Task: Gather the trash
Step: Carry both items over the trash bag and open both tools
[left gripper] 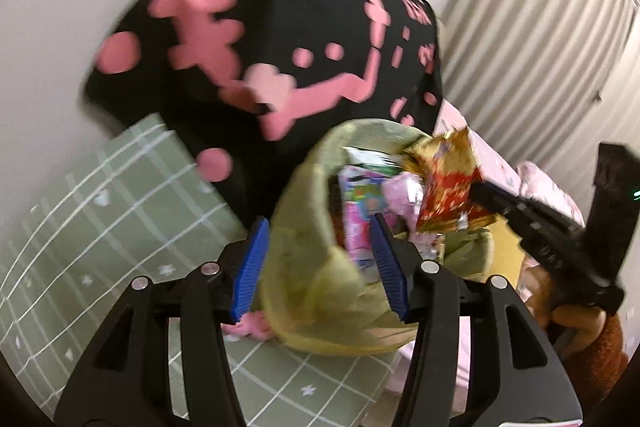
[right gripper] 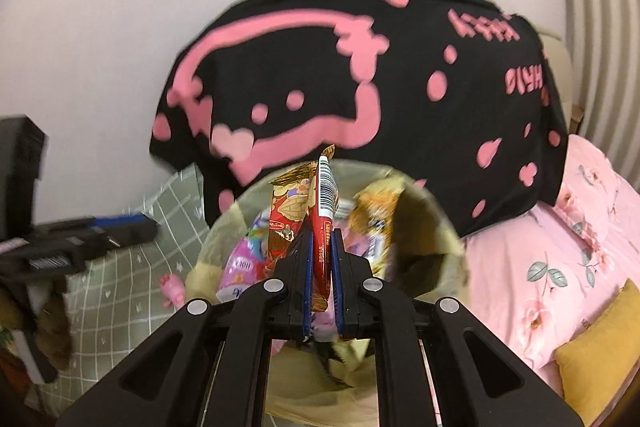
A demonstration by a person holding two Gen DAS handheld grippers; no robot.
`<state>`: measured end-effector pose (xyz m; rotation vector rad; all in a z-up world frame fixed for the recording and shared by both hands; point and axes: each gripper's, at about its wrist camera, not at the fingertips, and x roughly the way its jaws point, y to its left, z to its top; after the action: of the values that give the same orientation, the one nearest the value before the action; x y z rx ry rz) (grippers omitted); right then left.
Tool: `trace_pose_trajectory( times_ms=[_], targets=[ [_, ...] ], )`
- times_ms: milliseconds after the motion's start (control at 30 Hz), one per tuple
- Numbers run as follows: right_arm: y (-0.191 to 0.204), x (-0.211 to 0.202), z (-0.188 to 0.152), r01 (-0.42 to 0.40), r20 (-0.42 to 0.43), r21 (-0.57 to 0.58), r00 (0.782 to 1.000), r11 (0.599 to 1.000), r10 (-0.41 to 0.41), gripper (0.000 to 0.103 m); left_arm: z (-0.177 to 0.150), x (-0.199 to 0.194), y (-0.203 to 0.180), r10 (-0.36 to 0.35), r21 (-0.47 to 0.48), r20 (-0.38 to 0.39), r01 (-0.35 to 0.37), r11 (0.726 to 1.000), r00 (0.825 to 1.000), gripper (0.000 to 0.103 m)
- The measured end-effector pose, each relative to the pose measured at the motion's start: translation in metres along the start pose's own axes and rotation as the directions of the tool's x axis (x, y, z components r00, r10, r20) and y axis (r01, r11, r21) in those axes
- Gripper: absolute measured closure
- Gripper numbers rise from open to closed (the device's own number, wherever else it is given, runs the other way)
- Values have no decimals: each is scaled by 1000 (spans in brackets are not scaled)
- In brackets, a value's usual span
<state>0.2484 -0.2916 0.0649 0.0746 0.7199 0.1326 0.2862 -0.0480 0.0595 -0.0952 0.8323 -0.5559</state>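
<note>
- White wall and pleated curtain [left gripper: 540, 27] form the background; a bed carries a green checked sheet [left gripper: 100, 207] and a pink floral quilt [right gripper: 560, 247], with a black-and-pink printed cloth [right gripper: 360, 87] draped behind.
- Yellow-green trash bag [left gripper: 304, 267], the landmark, stands open on the bed in front of the printed cloth; colourful wrappers [left gripper: 360, 211] already fill its mouth.
- Left gripper [left gripper: 318, 261]: blue pads spread apart, straddling the near-left rim of the bag; the rim lies between them, and the pads do not visibly press it.
- Right gripper [right gripper: 321, 267]: pads pressed together, pinching a red-and-gold snack wrapper [right gripper: 322, 211] that stands upright directly above the bag's opening; seen from the left wrist, the wrapper [left gripper: 444, 183] hangs at the bag's far-right rim.
- Yellow cushion [right gripper: 600, 359] lies on the quilt, right of the bag.
</note>
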Motion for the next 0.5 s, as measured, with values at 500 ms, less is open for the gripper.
trace_pose_trajectory(
  times_ms=[500],
  targets=[
    [30,72,-27,78,-202,-28,976,997,-82,94,-26,-54,111,126,-166,61,-114,979,990,53]
  ],
)
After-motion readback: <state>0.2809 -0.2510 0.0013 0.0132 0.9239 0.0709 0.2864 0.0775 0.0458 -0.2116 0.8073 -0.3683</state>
